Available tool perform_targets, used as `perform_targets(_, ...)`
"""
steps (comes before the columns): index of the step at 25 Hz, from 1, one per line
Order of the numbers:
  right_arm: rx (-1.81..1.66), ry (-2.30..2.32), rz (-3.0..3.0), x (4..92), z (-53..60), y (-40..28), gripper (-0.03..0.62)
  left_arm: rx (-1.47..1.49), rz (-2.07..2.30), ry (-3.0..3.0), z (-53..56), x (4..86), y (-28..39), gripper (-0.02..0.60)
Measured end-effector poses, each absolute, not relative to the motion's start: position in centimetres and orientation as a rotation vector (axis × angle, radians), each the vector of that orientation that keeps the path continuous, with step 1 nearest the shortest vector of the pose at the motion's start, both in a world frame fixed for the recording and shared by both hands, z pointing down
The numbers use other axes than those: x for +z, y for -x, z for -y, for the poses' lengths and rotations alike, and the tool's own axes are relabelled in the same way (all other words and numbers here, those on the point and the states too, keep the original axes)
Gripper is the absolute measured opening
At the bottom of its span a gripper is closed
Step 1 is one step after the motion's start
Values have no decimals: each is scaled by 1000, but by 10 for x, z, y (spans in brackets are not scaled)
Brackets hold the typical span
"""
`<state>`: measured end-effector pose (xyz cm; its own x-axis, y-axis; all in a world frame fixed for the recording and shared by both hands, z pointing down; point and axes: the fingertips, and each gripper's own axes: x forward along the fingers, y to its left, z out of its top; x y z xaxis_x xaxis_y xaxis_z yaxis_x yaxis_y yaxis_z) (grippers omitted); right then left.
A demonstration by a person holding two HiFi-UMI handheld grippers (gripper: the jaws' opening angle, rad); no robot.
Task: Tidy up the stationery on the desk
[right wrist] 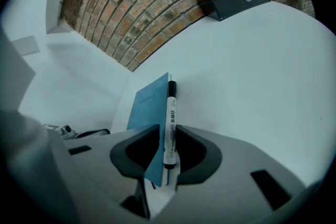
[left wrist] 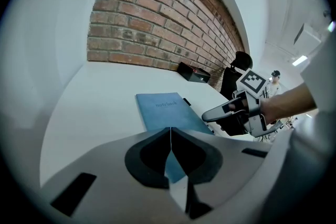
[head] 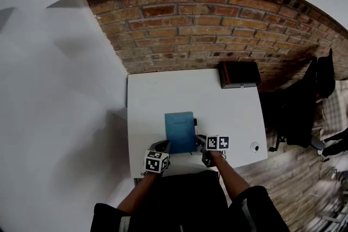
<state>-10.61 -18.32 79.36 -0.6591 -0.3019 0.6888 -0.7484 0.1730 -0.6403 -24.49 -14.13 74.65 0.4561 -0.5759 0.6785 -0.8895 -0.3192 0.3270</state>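
A blue notebook point(head: 180, 129) lies flat in the middle of the white desk point(head: 147, 95). Along its right edge lies a white pen with a black cap point(right wrist: 170, 113), cap pointing away from me. My right gripper point(right wrist: 167, 131) is closed on the pen's near end, with the notebook's point(right wrist: 149, 102) corner right beside it. In the head view this gripper point(head: 200, 141) sits at the notebook's near right corner. My left gripper point(left wrist: 170, 131) is shut with nothing between its jaws. It hovers at the notebook's point(left wrist: 165, 110) near left corner point(head: 165, 145).
A black box point(head: 238, 74) stands at the desk's far right corner against the brick wall. A small round object point(head: 254, 146) lies near the desk's right front edge. A dark office chair point(head: 304, 106) stands to the right of the desk.
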Motion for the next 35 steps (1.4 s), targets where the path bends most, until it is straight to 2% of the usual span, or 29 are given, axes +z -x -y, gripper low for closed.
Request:
perform_targets(20, 1358, -1131, 2112, 768, 183, 98, 83, 570, 1229, -2073, 140, 732, 246, 17)
perform_targets(28, 1143, -1196, 2149, 739, 163, 103, 28, 529, 1239, -2135, 137, 711, 239, 17)
perform_targets(35, 972, -1184, 2198, 721, 144, 104, 21, 492, 1296, -2133, 121, 698, 233, 17)
